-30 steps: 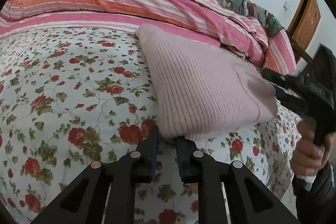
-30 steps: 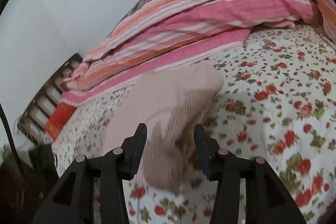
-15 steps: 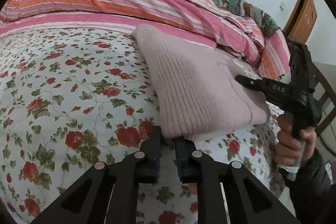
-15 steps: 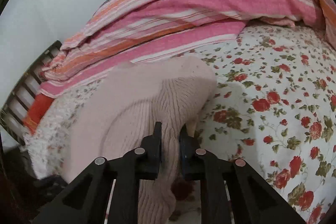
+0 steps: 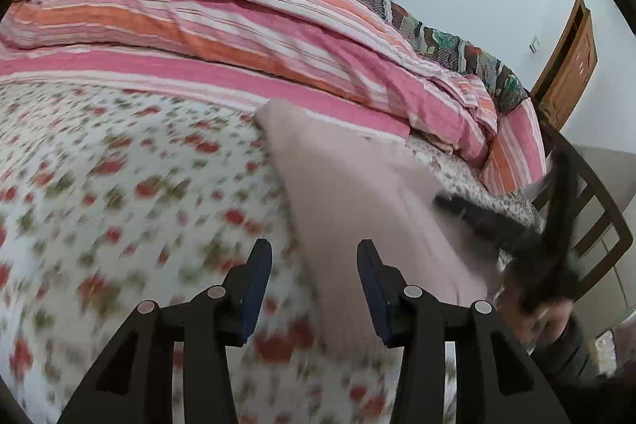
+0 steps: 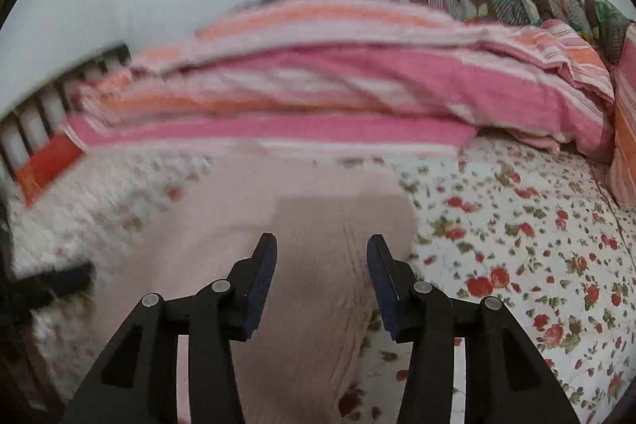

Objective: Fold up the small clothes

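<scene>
A folded pale pink knit garment [image 5: 357, 193] lies on the floral bedsheet [image 5: 119, 185]. My left gripper [image 5: 314, 257] is open and empty, just short of the garment's near edge. The garment also shows in the right wrist view [image 6: 318, 225], folded and blurred. My right gripper [image 6: 322, 253] is open and empty above its near part. The right gripper also appears in the left wrist view [image 5: 497, 225] as a dark blur at the garment's right side.
A striped pink and orange quilt [image 5: 238, 26] is piled along the back of the bed. A wooden door [image 5: 568, 66] and a chair frame [image 5: 596, 205] stand to the right. A slatted headboard [image 6: 39, 114] is at the left in the right wrist view.
Both grippers were shut on the garment half a second ago; both have opened and let it go. The garment now lies folded on the sheet. Both views are blurred by motion.
</scene>
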